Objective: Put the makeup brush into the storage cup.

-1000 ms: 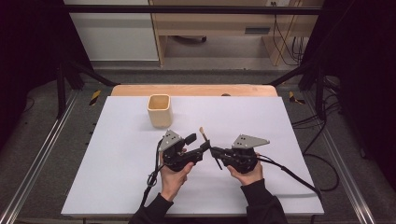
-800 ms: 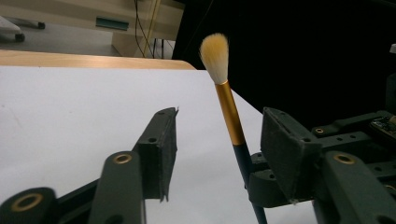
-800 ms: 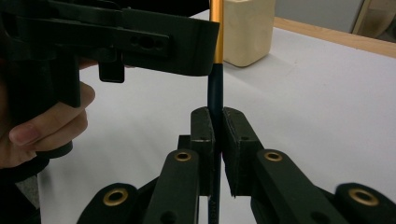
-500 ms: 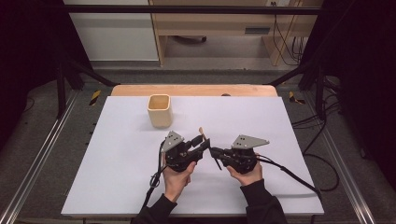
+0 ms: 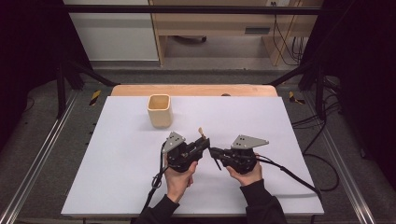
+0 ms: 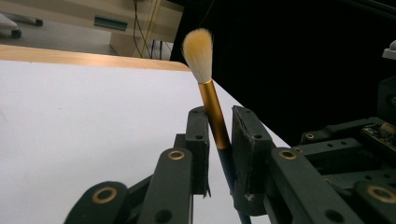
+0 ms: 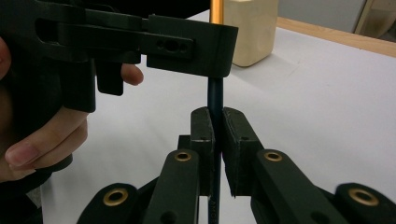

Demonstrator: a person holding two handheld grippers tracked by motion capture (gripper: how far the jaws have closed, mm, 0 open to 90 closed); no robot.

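A brush (image 5: 201, 132) with cream bristles, a gold ferrule and a dark handle stands tilted between my two grippers over the white table. My right gripper (image 5: 213, 152) is shut on the dark handle (image 7: 215, 95), pads pressed to both sides. My left gripper (image 5: 205, 143) has just been closing its jaws around the brush (image 6: 213, 108) at the ferrule. One pad lies against it and a thin gap shows at the other pad. In the right gripper view the left gripper (image 7: 187, 43) crosses in front of the brush just above my pads.
A cream cup (image 5: 159, 111) stands upright on the white sheet (image 5: 116, 177) toward the far left; the same cup (image 7: 250, 28) sits behind the brush. The wooden table edge (image 5: 191, 89) runs along the far side. Cables trail back from both grippers.
The left gripper's jaws have drawn in from wide apart to nearly touching around the brush. Both hands and the brush stay in place.
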